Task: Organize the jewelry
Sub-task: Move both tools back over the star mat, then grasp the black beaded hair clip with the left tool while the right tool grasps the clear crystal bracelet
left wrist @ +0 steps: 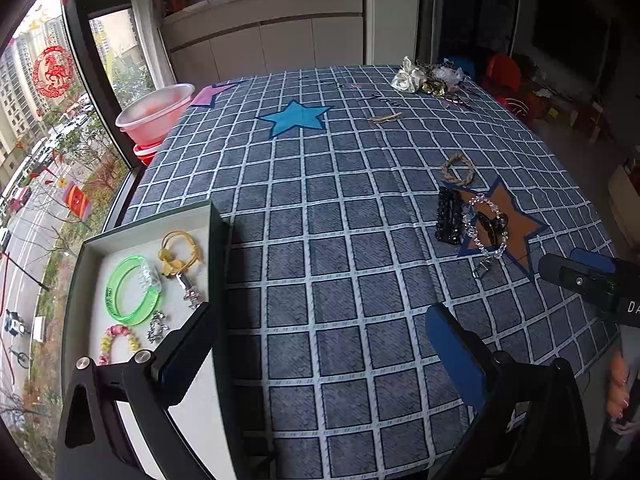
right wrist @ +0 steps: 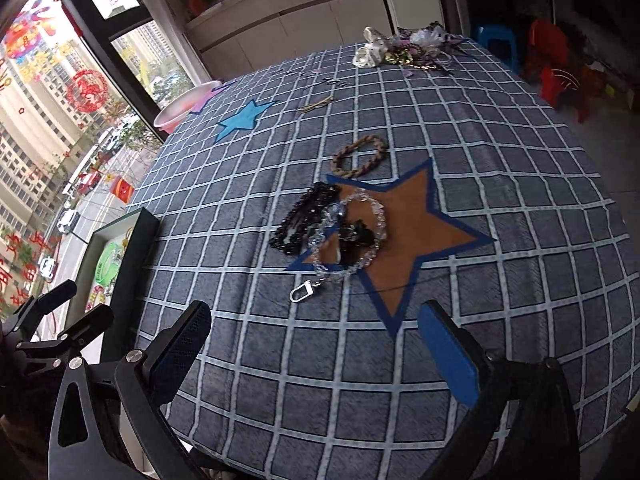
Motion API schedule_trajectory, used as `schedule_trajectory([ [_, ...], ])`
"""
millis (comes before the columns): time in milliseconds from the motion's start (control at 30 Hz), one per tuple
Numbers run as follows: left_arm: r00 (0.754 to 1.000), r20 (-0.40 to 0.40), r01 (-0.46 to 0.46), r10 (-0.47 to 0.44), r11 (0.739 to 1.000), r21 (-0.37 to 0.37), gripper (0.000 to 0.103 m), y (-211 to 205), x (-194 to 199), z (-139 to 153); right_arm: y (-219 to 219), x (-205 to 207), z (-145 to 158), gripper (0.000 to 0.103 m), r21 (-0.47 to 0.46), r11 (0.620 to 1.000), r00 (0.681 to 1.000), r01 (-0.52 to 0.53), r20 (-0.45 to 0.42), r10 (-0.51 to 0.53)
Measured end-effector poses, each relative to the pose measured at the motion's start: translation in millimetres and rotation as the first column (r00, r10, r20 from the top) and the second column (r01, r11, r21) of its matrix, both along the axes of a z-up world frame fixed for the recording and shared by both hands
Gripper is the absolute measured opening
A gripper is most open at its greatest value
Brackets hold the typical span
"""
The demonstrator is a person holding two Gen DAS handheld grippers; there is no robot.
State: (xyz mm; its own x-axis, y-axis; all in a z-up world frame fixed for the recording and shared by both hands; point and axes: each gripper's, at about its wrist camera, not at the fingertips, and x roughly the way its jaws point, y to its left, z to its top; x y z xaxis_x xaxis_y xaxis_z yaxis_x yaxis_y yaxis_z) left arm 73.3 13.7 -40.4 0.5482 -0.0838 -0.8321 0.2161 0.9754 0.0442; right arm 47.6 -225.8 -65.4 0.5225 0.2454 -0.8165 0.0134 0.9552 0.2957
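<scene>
A: What sat at the far left?

B: A tray at the table's left edge, holding a green bangle, a yellow hair tie, a pink and yellow bead bracelet and small silver pieces.

A: And the left gripper?

B: Its jaws stood wide with nothing between them, over the checked cloth just right of the tray.

A: Further right?

B: On the brown star lay a clear bead bracelet with a silver clasp, a black claw clip inside its loop and a black beaded clip touching it. A braided ring lay just beyond.

A: The right gripper?

B: Spread wide too, empty, near that cluster.
</scene>
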Motion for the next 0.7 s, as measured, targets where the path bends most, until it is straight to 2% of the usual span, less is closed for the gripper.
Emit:
schedule_trajectory([
  [167,0.998,-0.037,0.059,-0.059,0.998,-0.006,0.103,-34,22,-12,-21,-1,-4,0.103,-0.020,0.999,1.000,0.031,0.000,-0.031],
  [333,0.994,-0.055,0.100,-0.098,0.994,0.041,0.103,-56,43,-28,-27,6,-8,0.102,-0.025,0.999,0.999,0.039,0.002,-0.039],
  [433,0.992,-0.065,0.108,-0.105,0.993,0.048,0.103,-61,53,-34,-31,17,-9,0.090,-0.037,0.998,0.999,0.041,0.004,-0.041],
  [500,0.991,-0.070,0.118,-0.115,0.992,0.042,0.103,-64,58,-38,-34,26,-10,0.077,-0.046,0.998,0.999,0.041,0.002,-0.041],
  [700,0.982,-0.090,0.172,-0.166,0.983,0.058,0.103,-77,71,-50,-39,57,-18,0.067,-0.076,0.997,0.999,0.030,-0.012,-0.031],
])
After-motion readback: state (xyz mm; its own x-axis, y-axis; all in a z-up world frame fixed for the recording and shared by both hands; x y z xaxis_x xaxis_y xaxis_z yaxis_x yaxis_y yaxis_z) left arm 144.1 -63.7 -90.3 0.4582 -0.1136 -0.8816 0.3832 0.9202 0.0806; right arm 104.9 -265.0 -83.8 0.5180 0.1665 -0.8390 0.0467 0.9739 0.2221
